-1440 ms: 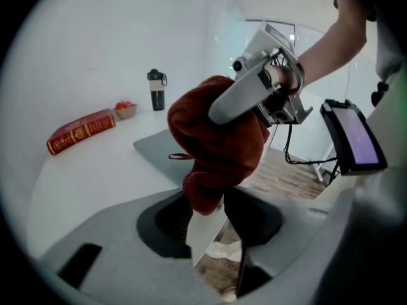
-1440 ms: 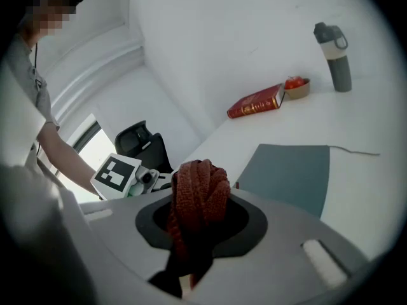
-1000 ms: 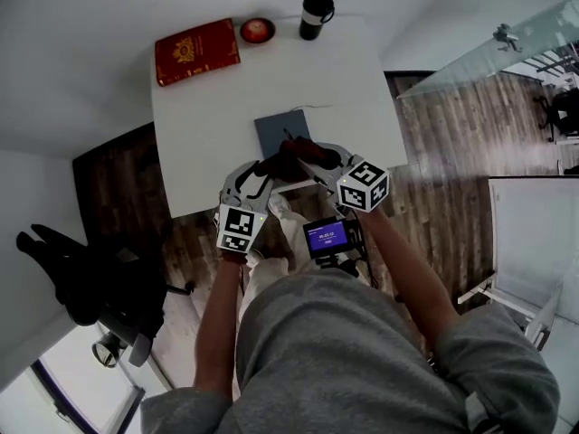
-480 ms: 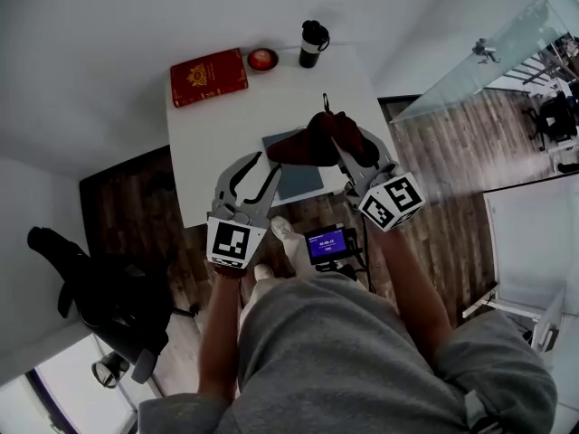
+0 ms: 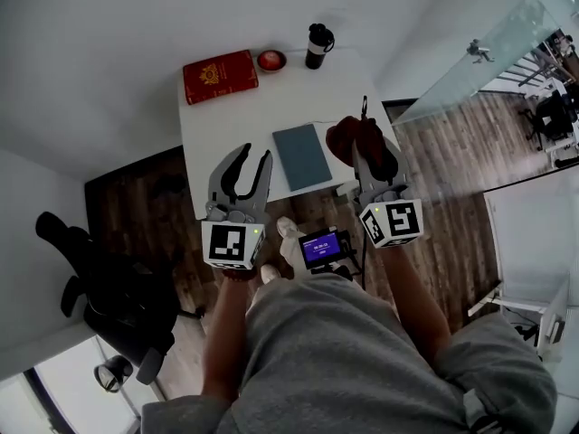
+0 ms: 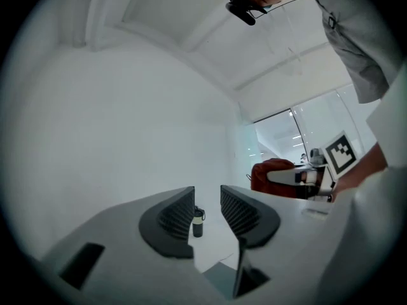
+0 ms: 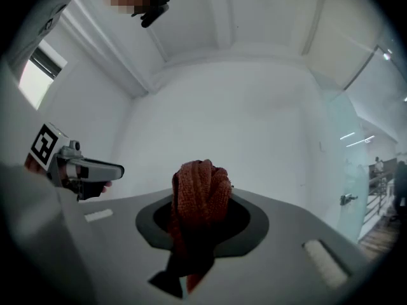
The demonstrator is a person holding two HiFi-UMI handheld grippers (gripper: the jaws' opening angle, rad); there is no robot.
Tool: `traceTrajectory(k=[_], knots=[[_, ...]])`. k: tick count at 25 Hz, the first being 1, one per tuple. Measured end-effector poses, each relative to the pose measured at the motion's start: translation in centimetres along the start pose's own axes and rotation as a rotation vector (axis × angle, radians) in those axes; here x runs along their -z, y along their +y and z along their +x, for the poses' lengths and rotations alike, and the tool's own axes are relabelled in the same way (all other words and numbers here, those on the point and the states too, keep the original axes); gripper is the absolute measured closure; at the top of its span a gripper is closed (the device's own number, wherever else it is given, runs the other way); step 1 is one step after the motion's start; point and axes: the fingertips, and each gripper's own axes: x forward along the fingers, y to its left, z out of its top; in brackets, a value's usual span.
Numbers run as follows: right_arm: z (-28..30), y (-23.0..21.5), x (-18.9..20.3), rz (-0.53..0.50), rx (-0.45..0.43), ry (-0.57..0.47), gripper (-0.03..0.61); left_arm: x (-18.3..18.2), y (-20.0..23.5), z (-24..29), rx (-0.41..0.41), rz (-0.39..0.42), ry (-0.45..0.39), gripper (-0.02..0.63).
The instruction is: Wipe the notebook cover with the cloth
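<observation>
Right of notebook (image 5: 303,155): R gripper (image 5: 369,152) fingers clamp cloth (image 5: 344,138). Looks soft, limp, so hold mid-wad. L gripper (image 5: 253,157) fingers closing, nothing between.

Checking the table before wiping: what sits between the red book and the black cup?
A small round red thing, perhaps a bowl, between red book and black cup; head view shows it.
</observation>
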Motion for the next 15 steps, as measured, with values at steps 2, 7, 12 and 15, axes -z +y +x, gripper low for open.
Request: traceTrajectory(k=[2, 7, 12, 15], knots=[[-1.0, 1.3, 0.3, -0.011, 0.000, 0.005, 0.493, -0.3, 0.2, -0.9, -0.040, 0.014, 0.001, 0.516], [-2.8, 4.3, 1.5, -0.029, -0.055, 0.057, 0.494, 0.4, -0.5, -2.6, -0.048, 0.057, 0.043, 0.583], [-4.3, 6.3, 2.7, -0.041, -0.072, 0.087, 0.494, 0.4, -1.7, -3.5, -0.046, 0.051, 0.022, 0.604], [-4.5, 6.7, 3.1, -0.037, -0.070, 0.102, 0.494, 0.4, -2.1, -3.4, -0.048, 0.057, 0.003, 0.617]])
